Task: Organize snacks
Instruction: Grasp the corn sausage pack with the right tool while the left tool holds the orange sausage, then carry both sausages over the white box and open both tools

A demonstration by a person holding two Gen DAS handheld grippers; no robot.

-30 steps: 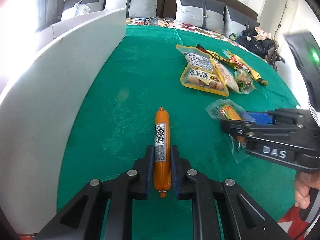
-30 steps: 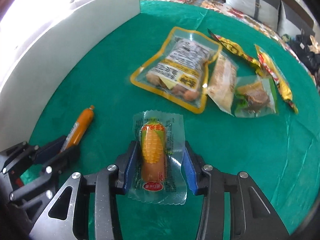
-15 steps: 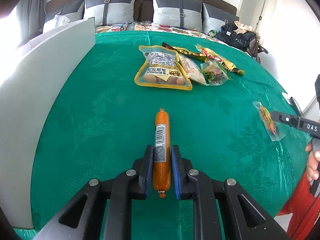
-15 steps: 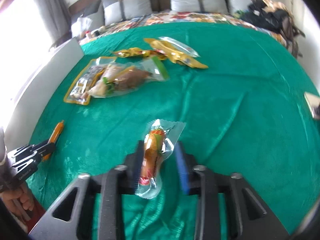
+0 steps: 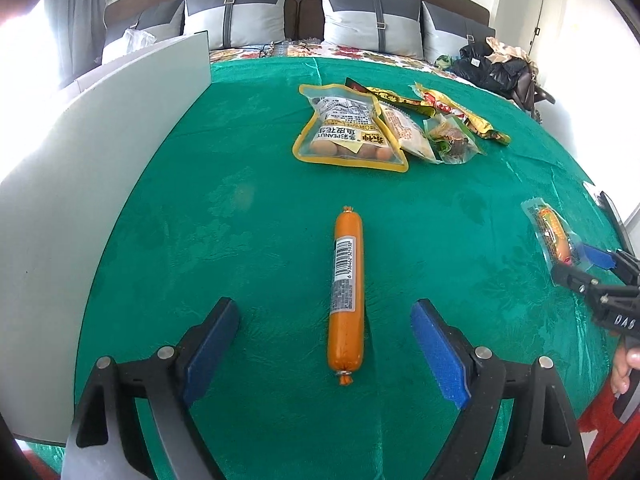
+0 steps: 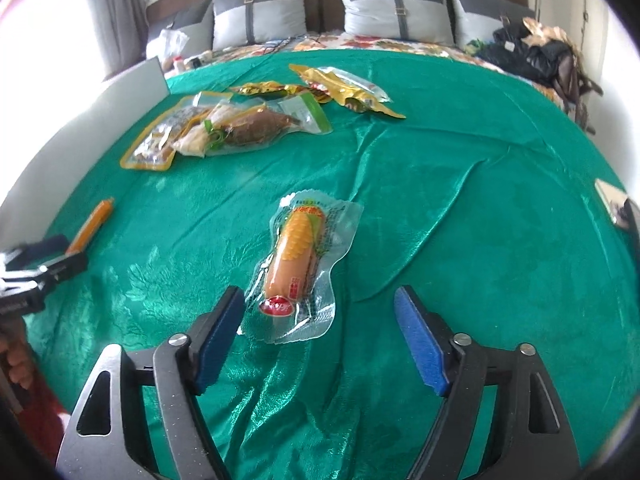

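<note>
An orange sausage stick (image 5: 346,292) with a barcode label lies flat on the green cloth (image 5: 248,208). My left gripper (image 5: 325,354) straddles its near end, jaws opening wide, pads clear of it. In the right wrist view a corn sausage in a clear wrapper (image 6: 298,268) lies on the cloth, its near end between the fingers of my right gripper (image 6: 320,338). Those jaws are opening too; the left pad is close to the wrapper edge, not pressing it. The corn sausage (image 5: 554,234) also shows at the right edge of the left wrist view, the orange stick (image 6: 92,222) at the right view's left.
A pile of snack packets lies farther back: a yellow-edged peanut pouch (image 5: 348,136), a bun pack (image 5: 406,130), a green-edged pack (image 5: 452,140) and gold wrappers (image 5: 460,114). A white board (image 5: 100,152) stands along the left. Pillows (image 5: 240,20) line the back. A hand (image 5: 624,364) holds the other gripper.
Both grippers were shut on their sausages and have opened, leaving each lying on the cloth. The right gripper carried the corn sausage away to the right, far from the orange stick.
</note>
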